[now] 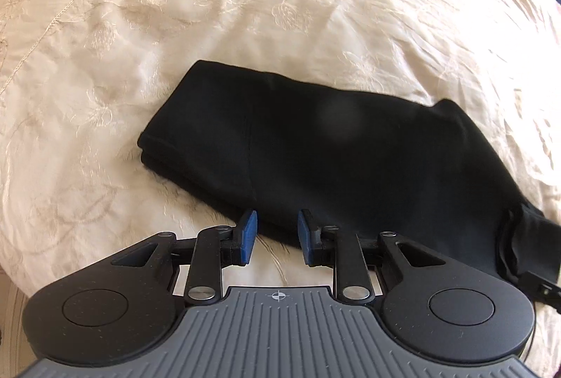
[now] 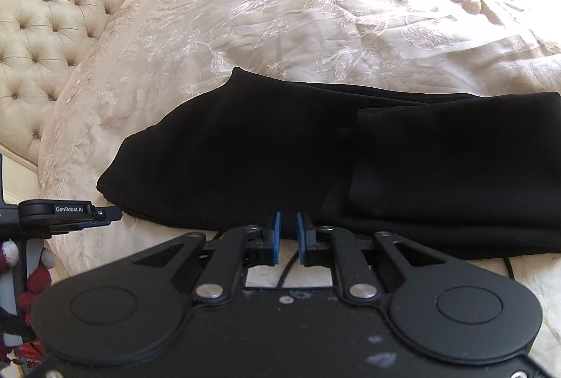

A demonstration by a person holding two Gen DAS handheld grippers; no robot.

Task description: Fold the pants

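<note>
One pants bundle on the bedspread, two grippers beside it.

Two low views, shared pants

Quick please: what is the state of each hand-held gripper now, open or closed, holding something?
Left hand-held gripper: open, holding nothing, at the near edge of the black pants.
Right hand-held gripper: nearly closed, narrow gap, no cloth visibly between the pads.

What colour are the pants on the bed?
Plain black pants, clearest in the left wrist view.
</note>
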